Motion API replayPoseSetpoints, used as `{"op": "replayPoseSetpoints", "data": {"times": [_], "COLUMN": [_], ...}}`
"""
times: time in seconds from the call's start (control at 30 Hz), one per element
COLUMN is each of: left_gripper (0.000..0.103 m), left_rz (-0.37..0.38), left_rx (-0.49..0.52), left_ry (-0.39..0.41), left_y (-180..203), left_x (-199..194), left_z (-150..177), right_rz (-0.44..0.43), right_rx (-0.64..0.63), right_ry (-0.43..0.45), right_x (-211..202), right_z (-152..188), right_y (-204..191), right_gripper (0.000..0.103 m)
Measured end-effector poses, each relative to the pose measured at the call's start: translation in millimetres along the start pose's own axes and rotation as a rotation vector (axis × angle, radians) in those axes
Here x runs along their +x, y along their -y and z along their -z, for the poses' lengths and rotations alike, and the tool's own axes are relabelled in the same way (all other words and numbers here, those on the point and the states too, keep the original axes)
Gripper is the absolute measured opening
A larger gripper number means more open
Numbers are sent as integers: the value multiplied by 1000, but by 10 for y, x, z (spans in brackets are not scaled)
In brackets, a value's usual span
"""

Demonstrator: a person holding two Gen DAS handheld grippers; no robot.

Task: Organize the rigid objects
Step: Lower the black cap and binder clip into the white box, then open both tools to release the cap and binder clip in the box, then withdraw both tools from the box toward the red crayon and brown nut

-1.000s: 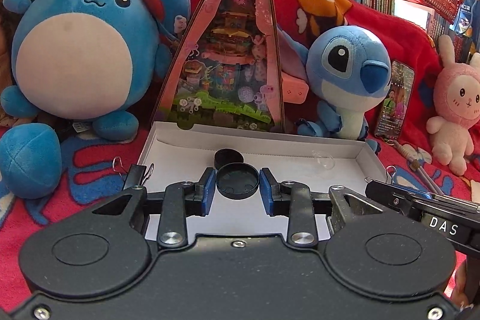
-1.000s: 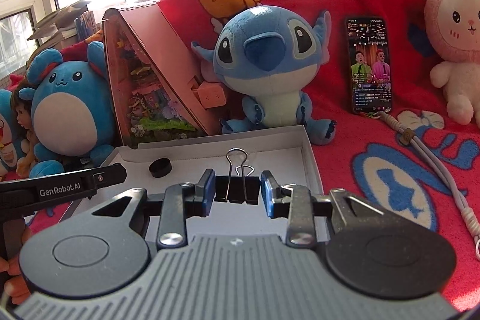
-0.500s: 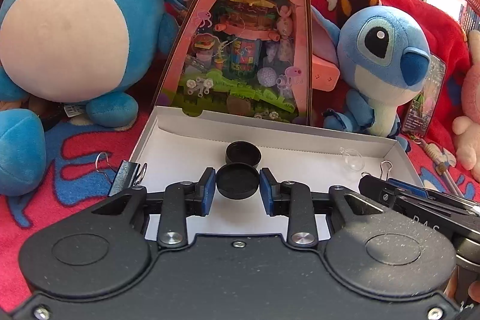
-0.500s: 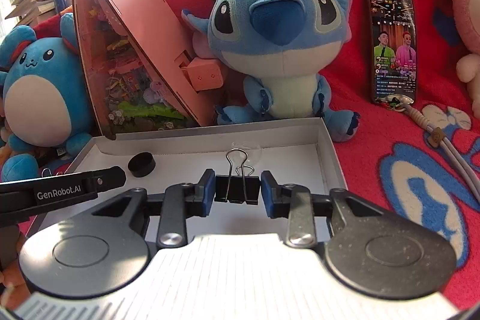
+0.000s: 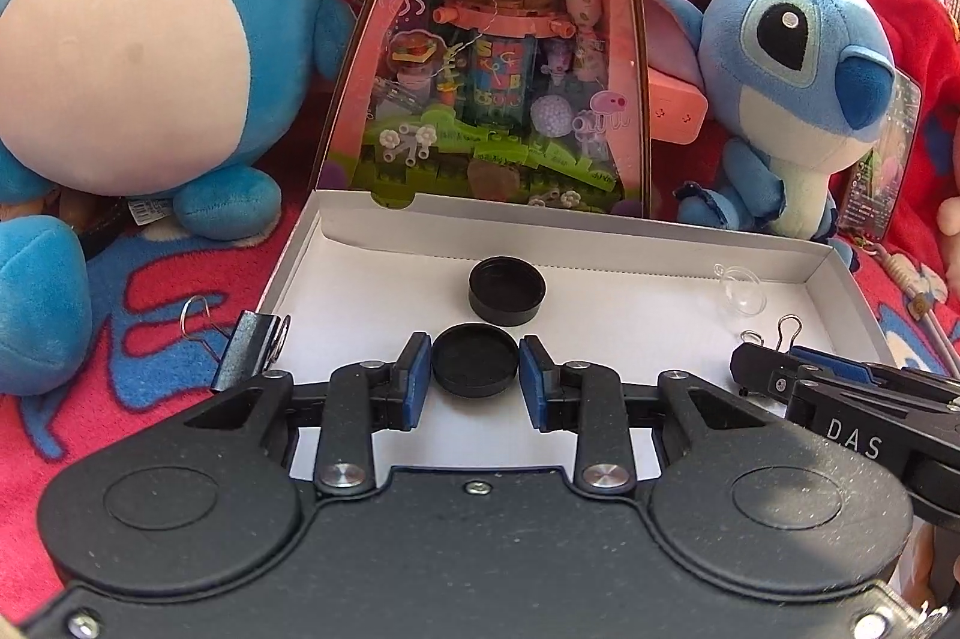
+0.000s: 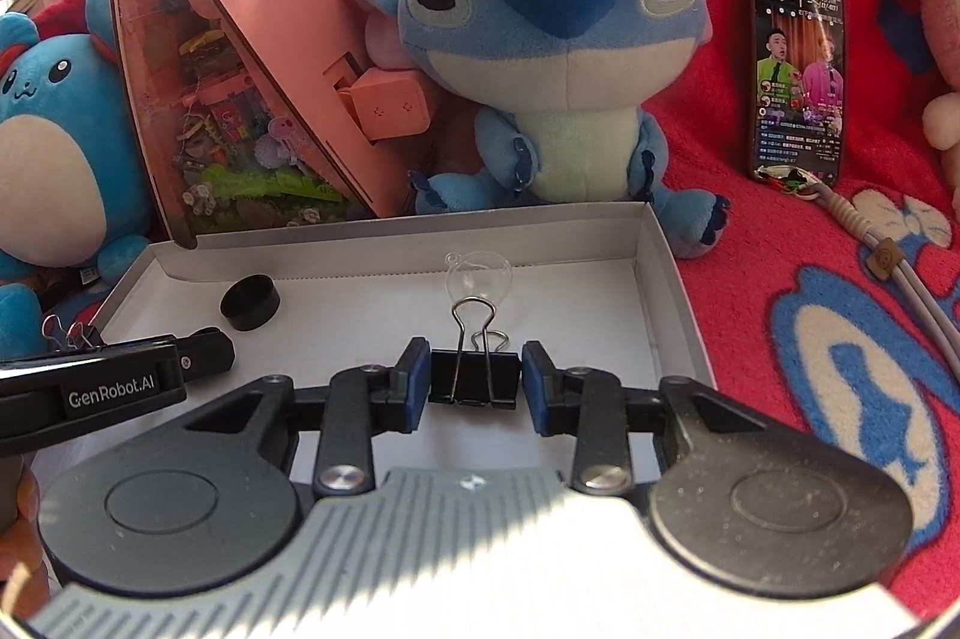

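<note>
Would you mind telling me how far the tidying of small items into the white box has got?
Done: one round black plastic cap and a clear plastic dome lie in the shallow white cardboard box. In hand: the left gripper is shut on a second black cap and the right gripper on a black binder clip, both over the box. Left: another binder clip at the box's left edge.

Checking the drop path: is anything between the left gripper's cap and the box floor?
Nothing visible. The left gripper holds the cap over bare floor of the box. A second cap lies just beyond it, apart.
</note>
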State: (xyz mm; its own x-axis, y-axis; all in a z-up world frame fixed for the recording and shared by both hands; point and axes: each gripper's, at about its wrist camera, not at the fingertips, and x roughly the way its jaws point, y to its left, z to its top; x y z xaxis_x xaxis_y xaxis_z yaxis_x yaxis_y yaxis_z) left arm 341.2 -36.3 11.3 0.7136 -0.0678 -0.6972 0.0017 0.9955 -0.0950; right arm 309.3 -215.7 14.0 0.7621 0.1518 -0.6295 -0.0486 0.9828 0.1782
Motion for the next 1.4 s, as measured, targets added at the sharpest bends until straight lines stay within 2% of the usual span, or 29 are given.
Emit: {"op": "replayPoseSetpoints", "data": {"times": [0.27, 0.37, 0.5, 0.57, 0.63, 0.7, 0.87, 0.93, 1.07, 1.27, 1.4], "left_gripper": [31, 31, 32, 38, 44, 51, 75, 77, 86, 87, 88], "left_rz": [-6, -9, -5, 6, 16, 28, 60, 60, 84, 88, 85], "left_rx": [8, 17, 25, 24, 25, 16, 34, 54, 58, 86, 79], "left_ry": [-1, -4, -1, 0, 4, 4, 48, 69, 111, 133, 188], "left_y": [6, 15, 21, 16, 11, -2, -10, 6, -37, -82, -111], "left_x": [24, 35, 37, 34, 20, -14, -208, -347, -639, -1012, -1275], "left_z": [-6, -7, 4, 6, 5, 3, 34, 66, 160, 357, 552], "right_rz": [20, 30, 25, 26, 21, 31, 50, 54, 44, 5, -24], "right_rx": [-37, -53, -45, -40, -36, -36, -64, -79, -117, -136, -145], "right_ry": [-28, -35, -31, -29, -27, -24, 43, 72, 133, 189, 217], "right_x": [45, 62, 70, 70, 59, 39, -124, -214, -443, -850, -1128], "right_z": [-22, -24, -15, -10, -6, 0, 32, 46, 126, 313, 468], "right_y": [-44, -69, -65, -56, -47, -46, -51, -55, -61, -50, -37], "right_gripper": [38, 42, 43, 52, 55, 68, 77, 78, 78, 83, 88]}}
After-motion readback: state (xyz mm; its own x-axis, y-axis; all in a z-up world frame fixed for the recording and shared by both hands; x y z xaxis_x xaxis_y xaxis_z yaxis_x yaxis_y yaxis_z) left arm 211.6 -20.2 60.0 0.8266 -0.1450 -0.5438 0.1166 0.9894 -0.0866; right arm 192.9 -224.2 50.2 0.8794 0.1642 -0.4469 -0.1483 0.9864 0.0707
